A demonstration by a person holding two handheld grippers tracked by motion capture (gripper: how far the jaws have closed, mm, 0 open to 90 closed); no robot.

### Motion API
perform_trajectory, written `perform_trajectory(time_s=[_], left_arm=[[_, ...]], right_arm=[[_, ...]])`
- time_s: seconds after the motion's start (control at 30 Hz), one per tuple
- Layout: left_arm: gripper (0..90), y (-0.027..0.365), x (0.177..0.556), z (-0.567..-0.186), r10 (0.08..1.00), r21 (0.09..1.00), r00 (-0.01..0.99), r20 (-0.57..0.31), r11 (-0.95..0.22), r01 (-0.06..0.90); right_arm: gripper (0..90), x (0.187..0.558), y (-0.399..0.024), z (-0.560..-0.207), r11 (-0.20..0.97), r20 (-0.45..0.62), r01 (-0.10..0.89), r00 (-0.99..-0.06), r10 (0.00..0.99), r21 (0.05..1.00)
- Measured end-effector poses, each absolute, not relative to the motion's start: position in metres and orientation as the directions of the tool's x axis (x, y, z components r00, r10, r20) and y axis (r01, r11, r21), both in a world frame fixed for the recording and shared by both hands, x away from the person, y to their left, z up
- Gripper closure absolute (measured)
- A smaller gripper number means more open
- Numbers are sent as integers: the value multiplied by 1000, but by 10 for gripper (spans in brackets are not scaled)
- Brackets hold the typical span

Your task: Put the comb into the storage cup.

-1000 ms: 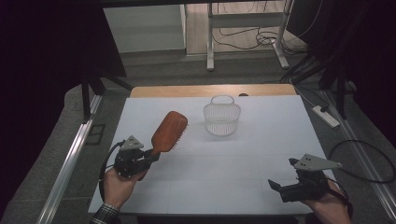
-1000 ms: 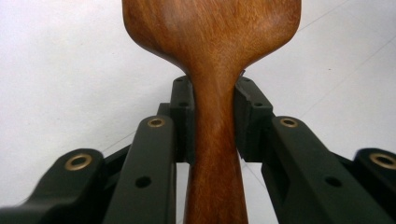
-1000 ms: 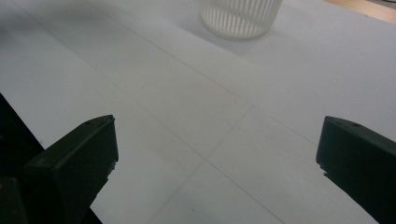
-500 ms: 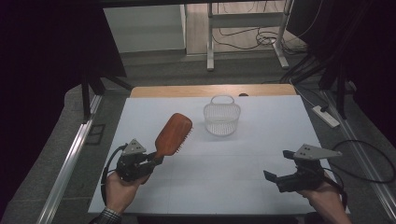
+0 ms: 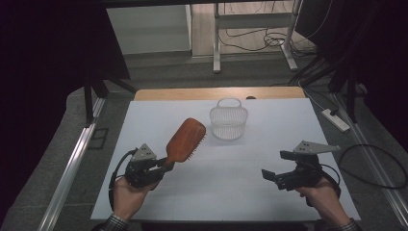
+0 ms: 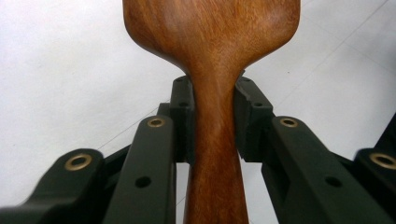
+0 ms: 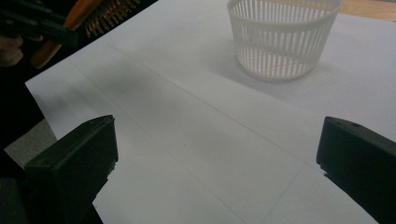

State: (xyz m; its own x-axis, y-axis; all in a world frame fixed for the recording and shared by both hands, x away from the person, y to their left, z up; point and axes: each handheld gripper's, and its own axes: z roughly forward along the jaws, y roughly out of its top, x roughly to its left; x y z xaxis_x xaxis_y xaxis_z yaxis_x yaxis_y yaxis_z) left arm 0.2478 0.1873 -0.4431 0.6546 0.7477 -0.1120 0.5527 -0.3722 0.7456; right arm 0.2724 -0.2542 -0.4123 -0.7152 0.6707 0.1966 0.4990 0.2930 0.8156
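White plastic, slatted all round, the small basket [image 5: 229, 121] stands upright toward the far middle of the white table [image 5: 250, 192], its thin handle loop at the far rim; in the right gripper view its inside looks bare as far as the slats let one see. Nearer and to its left, apart from it, is the wooden hairbrush [image 5: 184, 139]. Its long axis runs from the near left up toward the far right, the broad oval head leading toward the basket and the bristles facing right and slightly downward. The head is lifted clear of the table, casting a shadow beneath. The left gripper [image 5: 163, 164] has its jaws pinched on the narrow neck of the handle, one black pad pressed to each side, as the left gripper view makes plain. The person's left hand [image 5: 126, 195] holds it from below, forearm coming in from the near edge, a checked cuff at the wrist. On the other side the right gripper [image 5: 273, 168] is held low over the near right of the table, pointing left, its jaws spread wide with nothing between them, the right hand [image 5: 321, 195] wrapped around its body.
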Motion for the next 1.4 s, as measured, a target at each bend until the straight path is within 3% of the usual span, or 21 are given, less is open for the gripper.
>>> perform_trajectory(time_s=[1.4], left_arm=[[717,159,255,-443,675,762,724,-143,-392,516]], right_arm=[[0,320,-162,-409,272,361,568,-756,546,777]])
